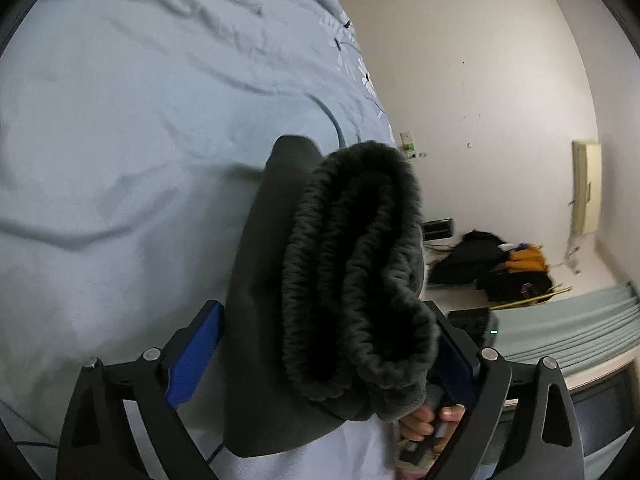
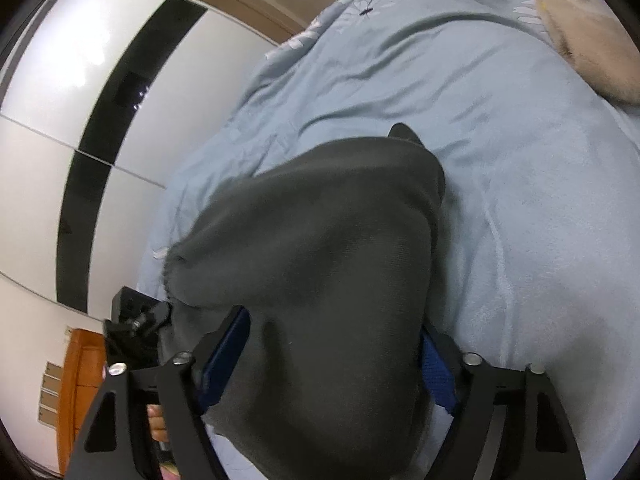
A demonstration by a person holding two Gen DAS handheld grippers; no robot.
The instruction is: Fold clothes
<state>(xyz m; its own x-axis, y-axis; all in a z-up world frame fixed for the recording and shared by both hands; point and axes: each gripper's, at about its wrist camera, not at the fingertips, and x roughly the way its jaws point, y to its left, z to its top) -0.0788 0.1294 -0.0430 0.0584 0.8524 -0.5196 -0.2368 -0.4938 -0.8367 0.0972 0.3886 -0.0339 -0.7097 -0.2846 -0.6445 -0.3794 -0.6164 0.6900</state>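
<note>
Closest in, left wrist view: left gripper spread wide around a thick bundle of dark grey garment. Right blue pad tight against the fleecy rolled edge; left blue pad meeting the smooth cloth only near its tip. Truly pinching or just cradling? Cannot tell from here. Just under the bundle, low and right, a person's fingers peeking out.

Over to the right wrist view: right gripper clamped on the same garment, cloth bulging out over both blue pads and filling the whole gap between them. At the near left edge, black hardware of the other gripper touching the cloth, with fingertips tucked below it.

A little further out: garment folded over on itself, fleece lining showing on the right side, smooth face on the left, its far end resting on the pale blue bed cover. Wrinkled cover all around, white flower print along its far edge.

Farther still: a cream fluffy item on the cover at far right, well apart from the garment. Off the bed to the right, a heap of dark and orange things below a plain wall. Off to the left, a glossy white wardrobe with a black stripe.
</note>
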